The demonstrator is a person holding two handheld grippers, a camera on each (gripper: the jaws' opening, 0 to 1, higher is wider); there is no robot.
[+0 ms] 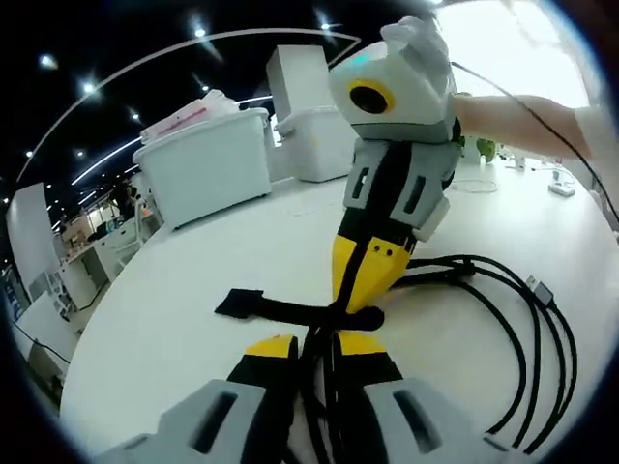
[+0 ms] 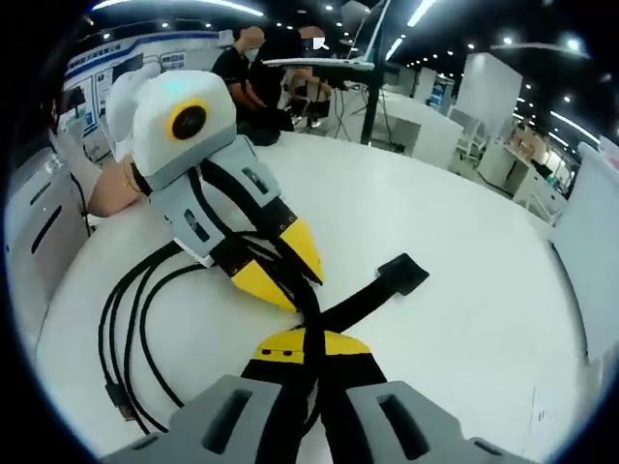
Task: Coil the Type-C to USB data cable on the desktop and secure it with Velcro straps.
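Note:
The black Type-C to USB cable (image 1: 527,333) lies in long loops on the white desktop (image 1: 193,280), its silver plug (image 1: 542,291) at the outer bend. My left gripper (image 1: 317,346) is shut on the gathered cable strands. The black Velcro strap (image 1: 253,304) lies flat across the bundle, and my right gripper (image 1: 358,290) comes down from above, shut on the strap where it crosses the cable. In the right gripper view, the strap (image 2: 398,273) runs into my right gripper (image 2: 311,343), the left gripper (image 2: 280,271) pinches the bundle just beyond, and the cable loops (image 2: 121,319) trail left.
Two white lidded bins (image 1: 208,164) (image 1: 319,135) stand at the desk's far edge. A person's arm (image 1: 513,121) reaches in behind the right gripper. People sit at a far table (image 2: 256,72). A white box (image 2: 590,251) stands at the right edge.

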